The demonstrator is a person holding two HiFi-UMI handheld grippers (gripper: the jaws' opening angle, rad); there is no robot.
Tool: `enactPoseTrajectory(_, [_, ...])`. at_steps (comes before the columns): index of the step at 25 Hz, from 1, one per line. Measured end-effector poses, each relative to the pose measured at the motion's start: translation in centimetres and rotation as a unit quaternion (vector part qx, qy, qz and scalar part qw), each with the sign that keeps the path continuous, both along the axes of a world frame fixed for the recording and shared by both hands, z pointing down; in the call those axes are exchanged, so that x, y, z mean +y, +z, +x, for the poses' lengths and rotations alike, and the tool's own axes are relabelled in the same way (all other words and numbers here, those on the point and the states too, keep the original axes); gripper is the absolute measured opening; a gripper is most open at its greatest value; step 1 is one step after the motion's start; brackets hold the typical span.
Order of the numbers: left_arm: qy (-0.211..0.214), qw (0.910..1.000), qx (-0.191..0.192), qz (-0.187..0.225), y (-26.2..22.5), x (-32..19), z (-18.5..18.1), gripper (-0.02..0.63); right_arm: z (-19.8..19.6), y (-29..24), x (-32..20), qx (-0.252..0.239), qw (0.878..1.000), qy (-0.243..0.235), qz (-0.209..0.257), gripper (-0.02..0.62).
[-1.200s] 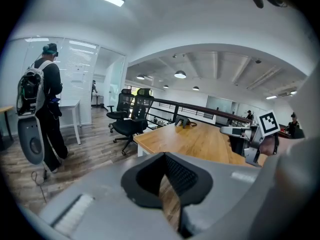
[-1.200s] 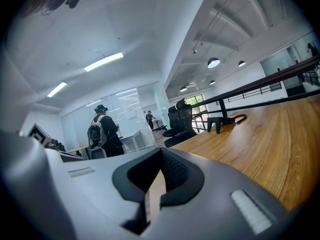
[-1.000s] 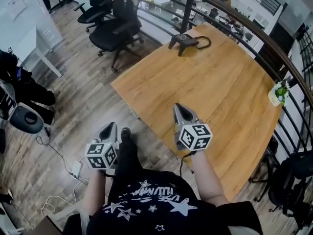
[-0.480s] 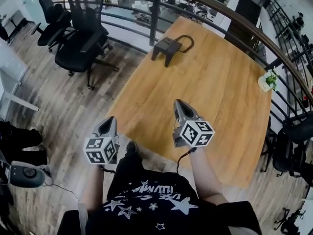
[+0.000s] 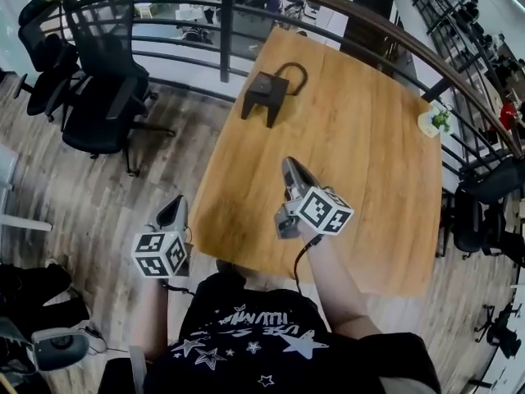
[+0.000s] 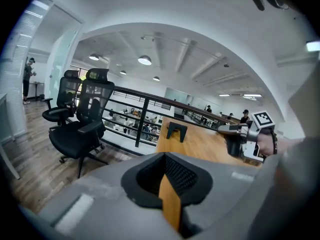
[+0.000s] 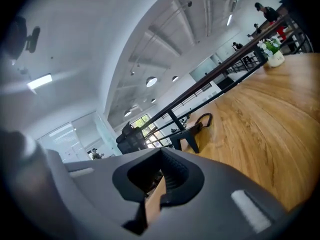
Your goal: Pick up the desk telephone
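Quick count: 1 wooden table, 1 desk telephone on it, 1 small potted plant at the far corner. Approx. 2 black office chairs on the floor to the left. Grippers: 2 total, i.e. 1 left gripper and 1 right gripper, w/ 1 marker cube each.

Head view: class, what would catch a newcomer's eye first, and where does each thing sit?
The wooden table fills the middle, with the black desk telephone at its far left corner and a small potted plant at its right edge. Nearer, the right hand-held gripper hangs over the table and the left hand-held gripper over the floor beside it.
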State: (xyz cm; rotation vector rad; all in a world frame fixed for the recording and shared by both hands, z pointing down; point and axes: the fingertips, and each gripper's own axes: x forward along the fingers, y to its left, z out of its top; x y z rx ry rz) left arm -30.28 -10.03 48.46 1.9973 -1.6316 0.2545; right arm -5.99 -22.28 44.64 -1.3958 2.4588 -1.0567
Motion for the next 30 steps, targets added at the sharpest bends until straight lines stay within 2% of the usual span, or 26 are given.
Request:
enactPoseTrajectory(6, [0.032, 0.9994, 0.007, 0.009, 0.4, -3.7, -1.7, 0.002, -2.7, 1.2, -2.1, -0.031, 0.998, 0.051, -0.025, -0.002])
enactPoseTrajectory(11, [0.069, 0.9976, 0.006, 0.011, 0.3, -5.9, -1.8, 0.002, -2.9, 1.1, -4.0, -0.13, 0.981, 0.132, -0.053, 0.0])
enactPoseTrajectory(13, [0.075, 0.9971, 0.006, 0.012, 0.3, -6.6, -1.6, 0.002, -2.8, 1.1, -4.7, -0.153, 0.975, 0.152, -0.059, 0.0])
enactPoseTrajectory(14, [0.076, 0.997, 0.007, 0.012, 0.2, -6.9, -1.5, 0.002, -2.8, 1.1, -5.2, -0.163, 0.972, 0.159, -0.06, 0.013])
enactPoseTrajectory(16, [0.076, 0.997, 0.01, 0.013, -0.1, -7.7, -1.0, 0.002, -2.6, 0.9, -6.4, -0.189, 0.965, 0.17, -0.063, 0.105])
enactPoseTrajectory(18, [0.076, 0.997, 0.011, 0.012, -0.3, -8.3, -0.5, 0.002, -2.4, 0.6, -7.9, -0.225, 0.955, 0.184, -0.066, 0.142])
enactPoseTrajectory(20, [0.076, 0.997, 0.009, 0.013, -0.3, -8.9, -0.3, 0.002, -2.6, 0.5, -9.4, -0.255, 0.944, 0.195, -0.07, 0.216])
enactPoseTrajectory(23, [0.075, 0.9971, 0.001, 0.013, -0.4, -9.7, -0.1, 0.002, -3.0, 1.2, -10.8, -0.284, 0.932, 0.207, -0.082, 0.28])
enactPoseTrajectory(26, [0.07, 0.9975, 0.001, 0.009, -0.5, -10.5, 0.0, 0.002, -3.1, 2.9, -11.7, -0.319, 0.915, 0.221, -0.111, 0.312])
enactPoseTrajectory(28, [0.072, 0.9974, -0.005, 0.009, -0.6, -11.0, -0.2, 0.002, -3.3, 3.3, -12.4, -0.322, 0.914, 0.22, -0.114, 0.318])
enactPoseTrajectory(30, [0.072, 0.9972, -0.013, 0.012, -0.8, -11.8, -0.5, 0.002, -3.7, 2.8, -13.6, -0.313, 0.921, 0.208, -0.104, 0.319])
